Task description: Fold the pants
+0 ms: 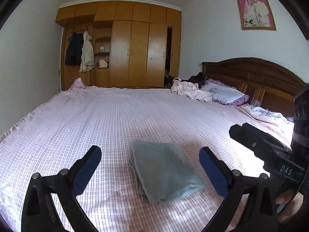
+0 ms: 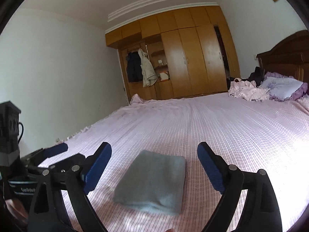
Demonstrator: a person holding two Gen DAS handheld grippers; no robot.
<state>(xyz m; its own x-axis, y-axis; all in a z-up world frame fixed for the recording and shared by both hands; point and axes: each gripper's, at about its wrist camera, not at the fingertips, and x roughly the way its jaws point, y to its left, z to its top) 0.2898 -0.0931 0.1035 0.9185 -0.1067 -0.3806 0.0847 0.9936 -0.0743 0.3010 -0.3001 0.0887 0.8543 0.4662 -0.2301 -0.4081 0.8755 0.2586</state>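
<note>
We count one pair of pants [image 1: 164,171], folded into a thick grey-blue rectangular bundle of soft cloth, lying on the bed [image 1: 115,119]. In both views it sits at six o'clock from the middle of the frame, between the two fingers but apart from them.

We hold two tools. The left gripper [image 1: 150,166] has its jaws spread wide with nothing clamped; its two fingers carry ribbed blue pads on black plastic arms with round metal rivets. The right gripper [image 2: 154,163] is built alike and its jaws are also wide apart, gripping nothing.

The bed wears one pink-and-white cover with a fine woven check and a frilled edge. Toward two o'clock lie one crumpled pale pink garment [image 1: 190,90] and one pillow [image 1: 225,95] with a purple ruffle, a dark item behind them. At twelve o'clock stands one glossy wooden wardrobe [image 1: 135,48]; two coats hang in it, one dark [image 1: 74,48], one beige [image 1: 87,52].

Only the left view shows the whole framed photograph [image 1: 255,10] at one o'clock, most of the carved dark headboard [image 1: 255,75], and the right gripper's black body at three o'clock. Only the right view shows the left gripper from the side at eight o'clock, with a cable.
</note>
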